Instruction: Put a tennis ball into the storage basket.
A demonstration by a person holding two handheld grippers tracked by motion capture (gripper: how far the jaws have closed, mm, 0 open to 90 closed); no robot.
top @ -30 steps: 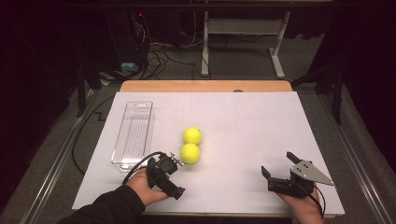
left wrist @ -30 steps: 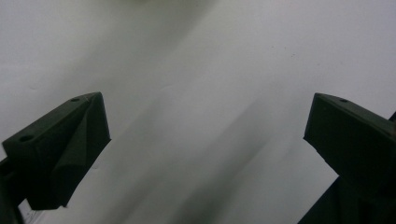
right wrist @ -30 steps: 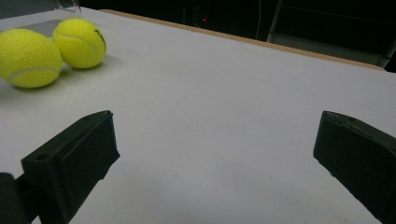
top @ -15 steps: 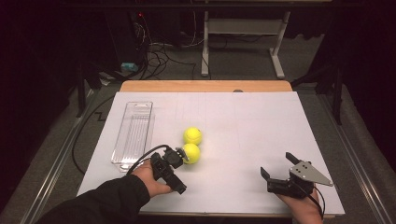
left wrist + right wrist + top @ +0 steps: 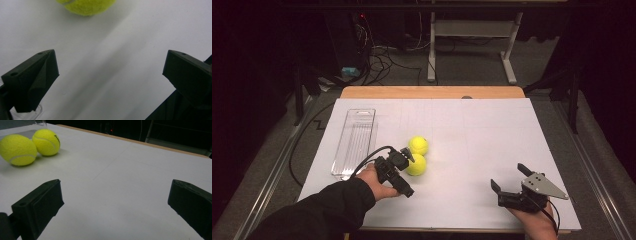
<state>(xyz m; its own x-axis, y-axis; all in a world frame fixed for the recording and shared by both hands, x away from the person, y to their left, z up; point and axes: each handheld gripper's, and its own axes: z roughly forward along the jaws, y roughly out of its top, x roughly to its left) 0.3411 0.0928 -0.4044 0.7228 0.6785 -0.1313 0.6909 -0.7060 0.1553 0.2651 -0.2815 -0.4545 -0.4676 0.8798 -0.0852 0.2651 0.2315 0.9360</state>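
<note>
Two yellow tennis balls lie touching on the white table top (image 5: 472,130): a far ball (image 5: 418,145) and a near ball (image 5: 417,165). My left gripper (image 5: 405,173) is open just left of the near ball, tilted down at the table. In the left gripper view its jaws (image 5: 107,75) stand wide apart over bare table, with the near ball (image 5: 86,6) ahead at the top edge. My right gripper (image 5: 508,176) rests open near the front right edge. The right gripper view has both balls, near (image 5: 17,150) and far (image 5: 46,142), far off to its left.
A clear plastic tray (image 5: 354,142) lies lengthwise at the table's left; its corner (image 5: 35,113) shows by the left jaw. A wooden strip (image 5: 432,92) borders the far edge. Cables and table legs stand on the dark floor beyond.
My left gripper has moved forward and right, up against the near ball, and tilted downward. The right gripper and both balls have stayed put.
</note>
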